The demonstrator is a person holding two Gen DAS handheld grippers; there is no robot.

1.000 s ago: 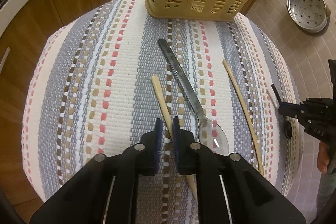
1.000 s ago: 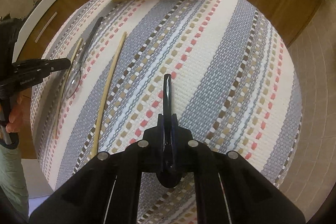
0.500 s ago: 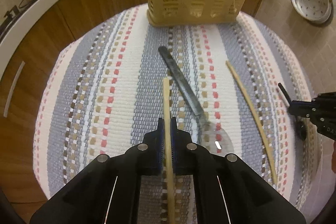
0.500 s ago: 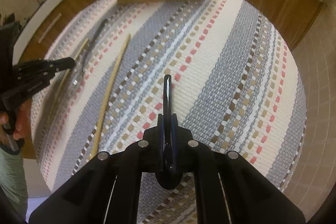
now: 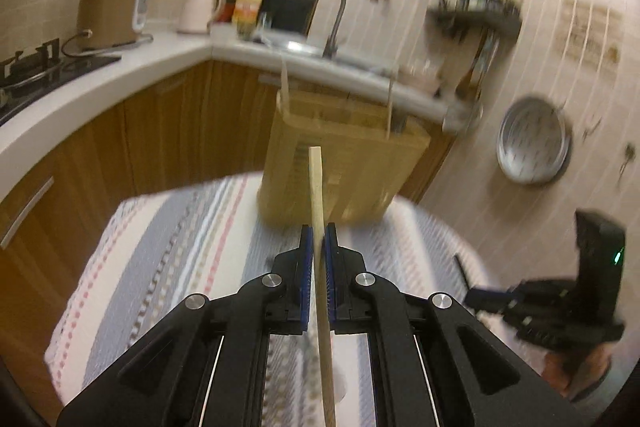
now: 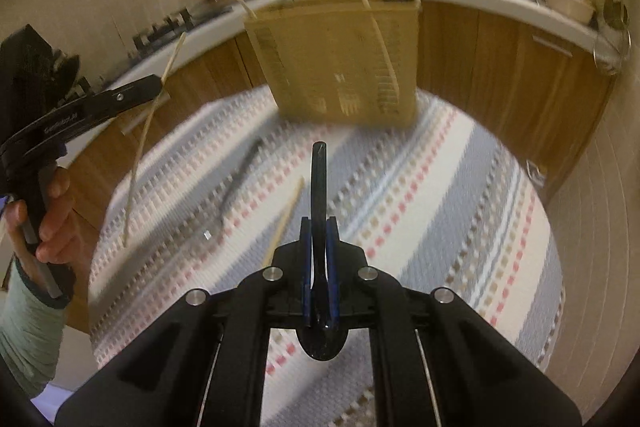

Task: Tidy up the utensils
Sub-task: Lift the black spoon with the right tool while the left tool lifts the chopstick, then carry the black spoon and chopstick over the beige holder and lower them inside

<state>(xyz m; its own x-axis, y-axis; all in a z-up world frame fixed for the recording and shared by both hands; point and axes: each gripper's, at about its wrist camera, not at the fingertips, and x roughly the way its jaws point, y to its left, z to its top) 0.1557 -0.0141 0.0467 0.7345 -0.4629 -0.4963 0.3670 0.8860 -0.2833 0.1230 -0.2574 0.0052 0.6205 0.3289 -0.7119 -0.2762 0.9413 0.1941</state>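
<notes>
Ahead of my left gripper, clamped on a chopstick, the caddy already holds some utensils, while my right gripper grips a black spoon; a metal spoon and another chopstick remain on the worktop.

A brown rice cooker and pale kettle stand on the white counter, far up-left of the fingers. A curved faucet rises straight beyond them, and a perforated metal pan hangs on the tiled wall to their right.
</notes>
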